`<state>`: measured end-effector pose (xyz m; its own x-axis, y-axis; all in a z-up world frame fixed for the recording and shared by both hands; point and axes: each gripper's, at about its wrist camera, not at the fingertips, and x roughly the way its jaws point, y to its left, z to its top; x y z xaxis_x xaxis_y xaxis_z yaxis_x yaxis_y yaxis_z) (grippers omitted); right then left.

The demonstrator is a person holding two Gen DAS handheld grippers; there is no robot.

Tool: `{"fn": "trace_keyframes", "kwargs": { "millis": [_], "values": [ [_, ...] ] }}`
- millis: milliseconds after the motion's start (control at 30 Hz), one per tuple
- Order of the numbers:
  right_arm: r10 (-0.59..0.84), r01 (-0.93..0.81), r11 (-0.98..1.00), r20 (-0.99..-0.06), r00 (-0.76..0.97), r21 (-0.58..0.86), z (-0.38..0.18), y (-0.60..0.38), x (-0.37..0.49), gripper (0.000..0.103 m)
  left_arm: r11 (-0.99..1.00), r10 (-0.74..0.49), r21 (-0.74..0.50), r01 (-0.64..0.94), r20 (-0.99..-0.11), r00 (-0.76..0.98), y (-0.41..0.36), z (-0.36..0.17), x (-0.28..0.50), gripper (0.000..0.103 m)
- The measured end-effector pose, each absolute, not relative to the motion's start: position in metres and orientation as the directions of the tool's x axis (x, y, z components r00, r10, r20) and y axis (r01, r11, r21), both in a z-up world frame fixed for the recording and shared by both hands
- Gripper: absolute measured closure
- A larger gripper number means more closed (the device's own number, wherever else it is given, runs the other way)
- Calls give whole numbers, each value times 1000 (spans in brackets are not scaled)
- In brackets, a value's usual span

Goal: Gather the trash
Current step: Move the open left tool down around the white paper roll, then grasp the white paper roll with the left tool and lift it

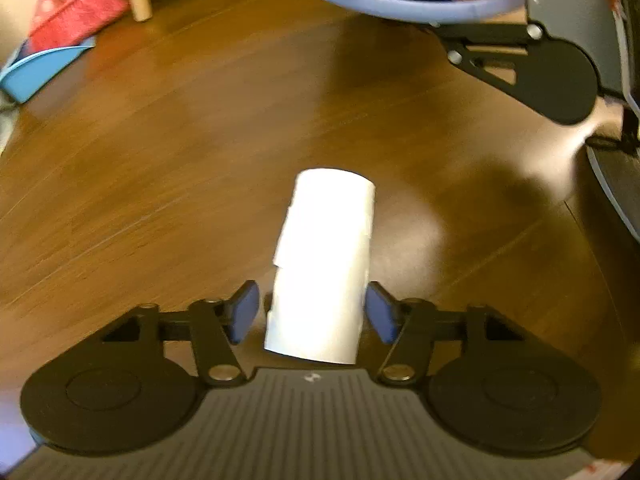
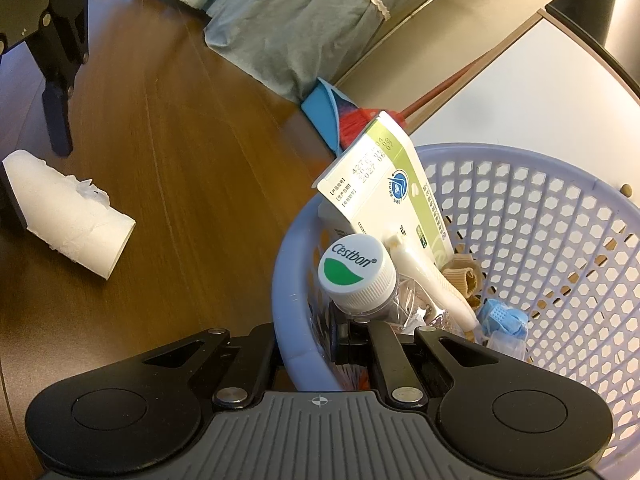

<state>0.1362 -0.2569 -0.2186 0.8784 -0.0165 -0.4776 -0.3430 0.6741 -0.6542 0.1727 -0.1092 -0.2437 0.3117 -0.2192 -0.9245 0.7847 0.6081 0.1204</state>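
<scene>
A white cardboard tube (image 1: 324, 260) with torn paper on it lies on the brown wooden floor (image 1: 160, 160). My left gripper (image 1: 313, 312) points down over its near end, one blue pad on each side. The right pad is at the tube's edge and a thin gap shows at the left pad, so the jaws stand open. From the right wrist view the tube (image 2: 76, 216) lies at the left under a left finger (image 2: 58, 128). My right gripper (image 2: 310, 344) is shut on the rim of a lavender mesh basket (image 2: 288, 272).
The basket holds a capped plastic bottle (image 2: 352, 270), a green-and-white carton (image 2: 384, 184) and several smaller scraps. A red broom (image 1: 76, 12) in a blue dustpan (image 1: 36, 72) stands by a wooden furniture leg (image 1: 140, 0). Grey-blue bed fabric (image 2: 288, 20) hangs beyond.
</scene>
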Motion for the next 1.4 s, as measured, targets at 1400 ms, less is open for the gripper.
{"fn": "trace_keyframes", "kwargs": {
  "millis": [1400],
  "values": [
    [147, -498, 579, -518, 842, -645, -199, -250, 109, 100, 658, -111, 244, 712, -905, 412, -58, -193, 196, 61]
  ]
}}
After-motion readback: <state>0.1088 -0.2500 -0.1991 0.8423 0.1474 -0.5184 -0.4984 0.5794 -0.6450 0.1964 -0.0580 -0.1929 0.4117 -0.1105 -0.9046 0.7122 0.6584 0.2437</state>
